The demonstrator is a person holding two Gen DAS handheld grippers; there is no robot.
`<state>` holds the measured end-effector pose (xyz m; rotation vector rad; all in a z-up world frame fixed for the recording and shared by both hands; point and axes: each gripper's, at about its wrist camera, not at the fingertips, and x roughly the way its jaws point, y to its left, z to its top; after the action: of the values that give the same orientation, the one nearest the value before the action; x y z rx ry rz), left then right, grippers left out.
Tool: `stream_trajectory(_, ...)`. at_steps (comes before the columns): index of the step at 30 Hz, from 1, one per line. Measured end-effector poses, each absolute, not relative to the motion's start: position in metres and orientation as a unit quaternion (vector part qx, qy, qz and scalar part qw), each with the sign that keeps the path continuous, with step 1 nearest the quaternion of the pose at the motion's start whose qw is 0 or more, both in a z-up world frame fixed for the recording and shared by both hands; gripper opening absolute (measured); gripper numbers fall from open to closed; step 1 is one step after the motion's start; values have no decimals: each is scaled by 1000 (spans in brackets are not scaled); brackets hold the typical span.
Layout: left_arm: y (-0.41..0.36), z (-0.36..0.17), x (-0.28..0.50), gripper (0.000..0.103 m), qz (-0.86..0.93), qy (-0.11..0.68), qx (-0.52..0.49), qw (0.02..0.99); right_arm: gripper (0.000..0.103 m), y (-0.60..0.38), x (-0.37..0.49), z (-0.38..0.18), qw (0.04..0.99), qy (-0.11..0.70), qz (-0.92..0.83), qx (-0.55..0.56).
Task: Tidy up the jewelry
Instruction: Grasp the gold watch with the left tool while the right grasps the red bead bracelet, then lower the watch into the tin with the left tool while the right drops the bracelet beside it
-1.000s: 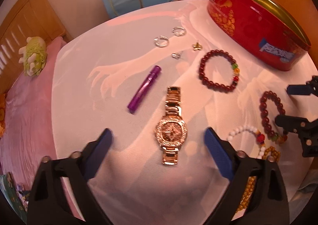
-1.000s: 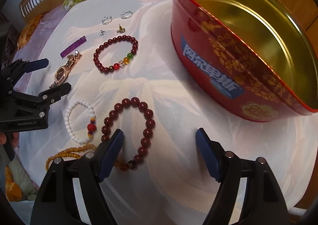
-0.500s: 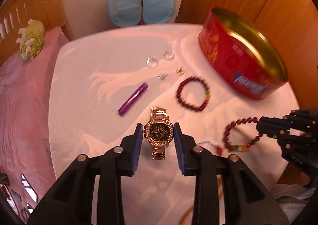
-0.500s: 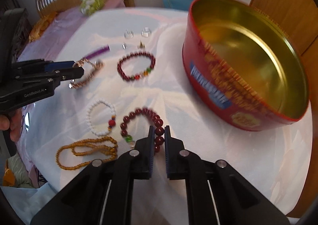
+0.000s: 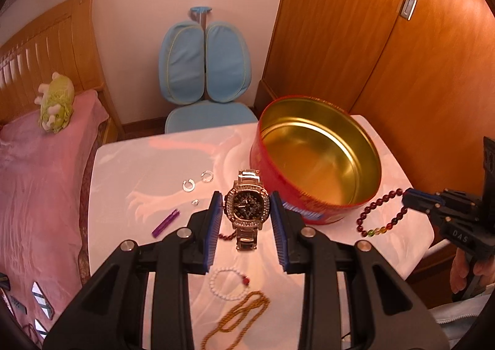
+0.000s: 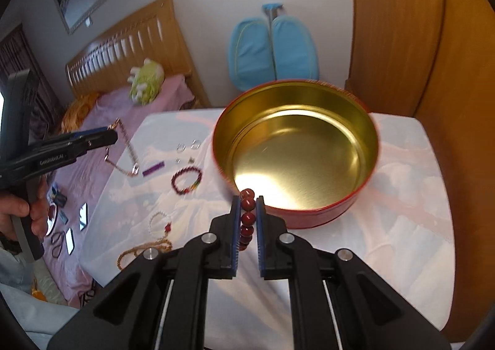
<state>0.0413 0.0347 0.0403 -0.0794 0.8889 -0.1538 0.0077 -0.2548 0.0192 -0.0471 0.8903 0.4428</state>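
Note:
My left gripper (image 5: 246, 210) is shut on a gold watch (image 5: 247, 207) and holds it up in the air, left of the red tin (image 5: 318, 195); the watch hangs from it in the right wrist view (image 6: 123, 152). My right gripper (image 6: 247, 213) is shut on a dark red bead bracelet (image 6: 247, 218), lifted just in front of the tin's near rim (image 6: 297, 210); the bracelet hangs from it in the left wrist view (image 5: 382, 213). The tin's gold inside is empty.
On the white table (image 6: 386, 210) lie a second red bracelet (image 6: 187, 179), a white bead bracelet (image 5: 227, 283), an amber bead string (image 5: 238, 316), a purple tube (image 5: 165, 222) and small silver rings (image 5: 188, 185). A pink bed (image 5: 37, 179) is left, a blue chair (image 5: 204, 71) behind.
Both grippers closed, the left on the watch and the right on the bracelet, and lifted them off the table. Both now hang high near the tin.

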Motion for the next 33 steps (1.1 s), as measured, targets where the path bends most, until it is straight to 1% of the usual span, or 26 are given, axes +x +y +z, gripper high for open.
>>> stream_trajectory(7,-12,68,60,32,-69,410,-12,909,11,-302,34,43,894,395,209,-19)
stream_trajectory(13,-42,65,97,32,-105,424,16,899,11,-321,70,44,894,402,195,2)
stream_trajectory(18,-60,56,139,32,-147,429,41,890,11,-315,103,37,888,420,188,13)
stream_trajectory(21,-70,41,162,32,-167,438,51,882,11,-300,122,25,879,439,187,1)
stream_trajectory(25,-77,7,187,32,-190,474,59,858,11,-280,140,4,856,474,208,0)
stream_trajectory(29,-81,-40,208,32,-206,529,73,820,11,-256,150,-30,817,523,242,-27)
stream_trajectory(33,-85,-70,223,32,-200,559,94,799,11,-243,163,-67,790,566,232,-47)
